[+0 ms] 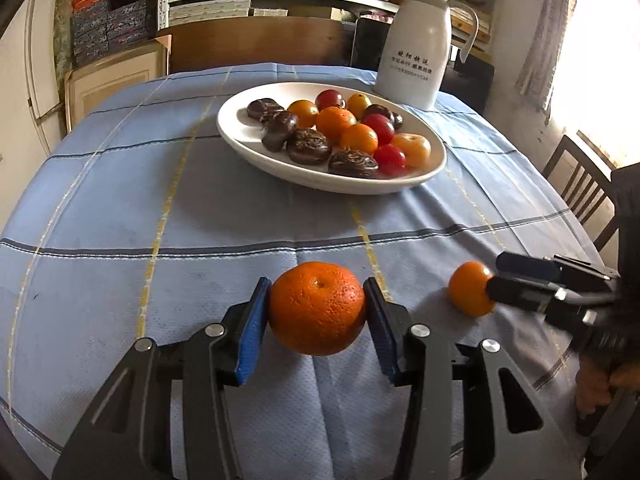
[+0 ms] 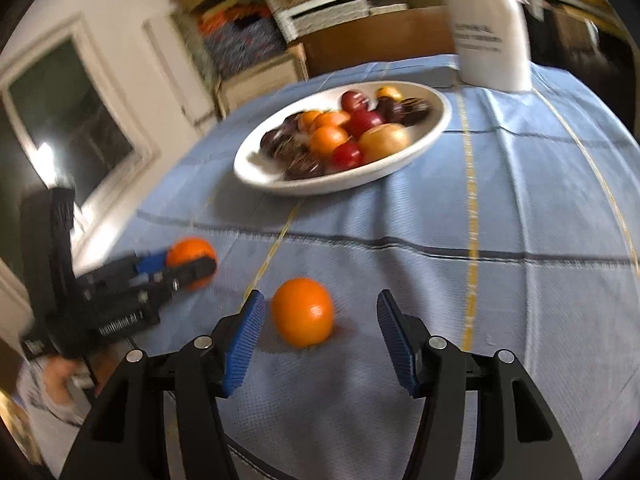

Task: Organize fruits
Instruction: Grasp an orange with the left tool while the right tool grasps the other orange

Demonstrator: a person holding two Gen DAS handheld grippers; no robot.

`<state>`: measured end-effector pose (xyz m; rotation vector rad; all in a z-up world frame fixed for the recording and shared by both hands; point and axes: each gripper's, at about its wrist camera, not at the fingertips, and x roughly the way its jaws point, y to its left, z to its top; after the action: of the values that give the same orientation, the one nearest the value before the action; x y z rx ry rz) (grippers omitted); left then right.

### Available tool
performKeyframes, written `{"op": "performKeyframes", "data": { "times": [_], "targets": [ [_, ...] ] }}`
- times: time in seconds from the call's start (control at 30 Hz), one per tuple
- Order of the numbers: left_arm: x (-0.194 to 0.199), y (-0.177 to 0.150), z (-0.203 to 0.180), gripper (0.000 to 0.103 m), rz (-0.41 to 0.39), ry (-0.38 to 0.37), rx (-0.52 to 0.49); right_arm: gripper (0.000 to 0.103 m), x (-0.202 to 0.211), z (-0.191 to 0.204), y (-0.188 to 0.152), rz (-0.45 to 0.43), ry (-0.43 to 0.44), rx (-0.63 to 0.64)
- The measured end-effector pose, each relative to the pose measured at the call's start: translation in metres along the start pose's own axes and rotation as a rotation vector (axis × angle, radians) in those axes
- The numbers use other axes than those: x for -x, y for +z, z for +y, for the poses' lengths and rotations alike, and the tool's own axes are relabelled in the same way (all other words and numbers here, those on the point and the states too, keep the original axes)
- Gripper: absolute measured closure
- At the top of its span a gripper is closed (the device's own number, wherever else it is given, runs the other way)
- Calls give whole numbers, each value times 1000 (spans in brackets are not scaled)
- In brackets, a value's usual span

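Orange (image 1: 316, 307) clamped in left gripper (image 1: 316, 312) fingers near bench's near edge. Second orange (image 2: 303, 312) on cloth between right gripper (image 2: 320, 336) fingers, spread, not touching. Plate (image 1: 240, 128) mid-bench.

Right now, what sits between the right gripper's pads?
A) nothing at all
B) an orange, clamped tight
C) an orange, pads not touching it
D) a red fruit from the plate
C: in the right wrist view the right gripper stands open around the small orange, which rests on the tablecloth with a gap to each pad.
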<state>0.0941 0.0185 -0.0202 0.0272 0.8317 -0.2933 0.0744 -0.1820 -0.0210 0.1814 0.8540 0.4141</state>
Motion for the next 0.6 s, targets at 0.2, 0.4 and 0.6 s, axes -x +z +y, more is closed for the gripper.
{"op": "performKeyframes", "data": {
  "times": [0.2, 0.4, 0.6],
  "targets": [
    [-5, -1, 2, 57, 20, -8, 8, 44, -18, 18, 0, 73, -20, 70],
    [-8, -2, 3, 57, 27, -12, 10, 54, -22, 24, -1, 90, -54, 97],
    [-8, -1, 4, 57, 25, -20, 15, 67, -23, 32, -3, 97, -71, 153]
  ]
}}
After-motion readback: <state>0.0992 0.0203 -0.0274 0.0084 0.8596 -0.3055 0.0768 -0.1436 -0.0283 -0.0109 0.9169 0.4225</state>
